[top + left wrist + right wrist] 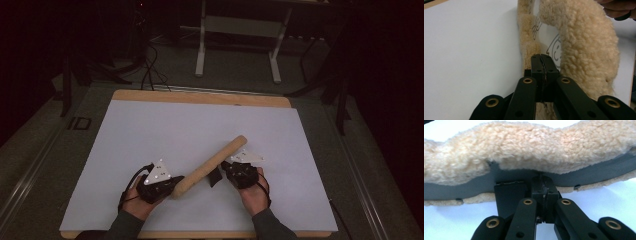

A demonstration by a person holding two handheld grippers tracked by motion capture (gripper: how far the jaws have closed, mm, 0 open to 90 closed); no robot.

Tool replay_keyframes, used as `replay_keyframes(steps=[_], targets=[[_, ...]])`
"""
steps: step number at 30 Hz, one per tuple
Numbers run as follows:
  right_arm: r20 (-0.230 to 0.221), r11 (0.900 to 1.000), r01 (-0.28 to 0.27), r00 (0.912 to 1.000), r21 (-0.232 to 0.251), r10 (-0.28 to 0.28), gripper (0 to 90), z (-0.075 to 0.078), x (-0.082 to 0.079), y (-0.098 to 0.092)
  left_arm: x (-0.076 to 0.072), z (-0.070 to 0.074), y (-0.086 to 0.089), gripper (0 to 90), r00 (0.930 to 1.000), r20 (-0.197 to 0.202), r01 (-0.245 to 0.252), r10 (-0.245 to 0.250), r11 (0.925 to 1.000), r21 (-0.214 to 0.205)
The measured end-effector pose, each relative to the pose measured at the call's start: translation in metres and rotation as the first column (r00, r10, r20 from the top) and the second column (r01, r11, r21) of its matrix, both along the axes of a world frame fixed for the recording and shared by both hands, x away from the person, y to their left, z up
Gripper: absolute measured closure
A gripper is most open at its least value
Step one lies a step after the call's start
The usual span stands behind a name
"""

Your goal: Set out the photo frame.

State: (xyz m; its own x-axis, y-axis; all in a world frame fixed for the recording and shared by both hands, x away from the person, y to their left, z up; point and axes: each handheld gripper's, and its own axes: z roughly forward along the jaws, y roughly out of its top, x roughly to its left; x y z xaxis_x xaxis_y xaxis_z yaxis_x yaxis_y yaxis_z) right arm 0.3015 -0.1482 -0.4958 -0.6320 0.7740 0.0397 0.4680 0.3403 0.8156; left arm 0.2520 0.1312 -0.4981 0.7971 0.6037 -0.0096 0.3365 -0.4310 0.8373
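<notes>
A long tan fleece cover [212,162] lies slantwise on the white sheet [150,130], rolled like a tube. My left gripper [174,186] is shut on its near-left end; in the left gripper view the jaws pinch a thin edge [541,62] beside the fleece [584,42] and a white printed lining [555,48]. My right gripper [226,167] is shut on the cover's long edge near the middle. In the right gripper view the jaws meet on the grey inner lining [541,176] under the fleece [529,147], beside a black tab [510,192].
The white sheet covers a wooden table [200,96] with bare edges at the back and front. Beyond it, a white frame stand [240,30] and cables [150,70] sit on the dark floor. A hand [616,8] shows in the left gripper view's top right.
</notes>
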Motion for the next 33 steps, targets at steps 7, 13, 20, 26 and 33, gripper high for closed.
replay_keyframes(steps=[7, 13, 20, 26, 33], targets=[[-0.001, 0.9999, -0.01, 0.9999, 0.006, 0.01, 89.7, 0.002, -0.002, 0.002, -0.001, 0.0, -0.004, 90.0, 0.9999, 0.004, 0.016, -0.016, 0.9999, 0.003], [-0.002, 0.9998, -0.019, 0.9998, 0.01, 0.019, 89.7, 0.003, -0.004, 0.004, -0.003, -0.001, -0.008, 90.0, 0.9996, 0.005, 0.03, -0.03, 0.9996, 0.003], [-0.007, 0.9994, -0.031, 0.9995, 0.015, 0.031, 89.7, 0.004, -0.005, 0.005, -0.004, -0.001, -0.013, 90.0, 0.9989, 0.007, 0.046, -0.046, 0.9989, 0.006], [-0.008, 0.9989, -0.045, 0.999, 0.016, 0.045, 89.7, 0.006, -0.007, 0.008, -0.005, -0.002, -0.015, 90.0, 0.9986, 0.007, 0.052, -0.052, 0.9986, 0.004], [-0.009, 0.9983, -0.056, 0.9984, 0.014, 0.056, 89.7, 0.007, -0.009, 0.01, -0.006, -0.002, -0.019, 90.0, 0.998, 0.006, 0.063, -0.063, 0.998, 0.002]])
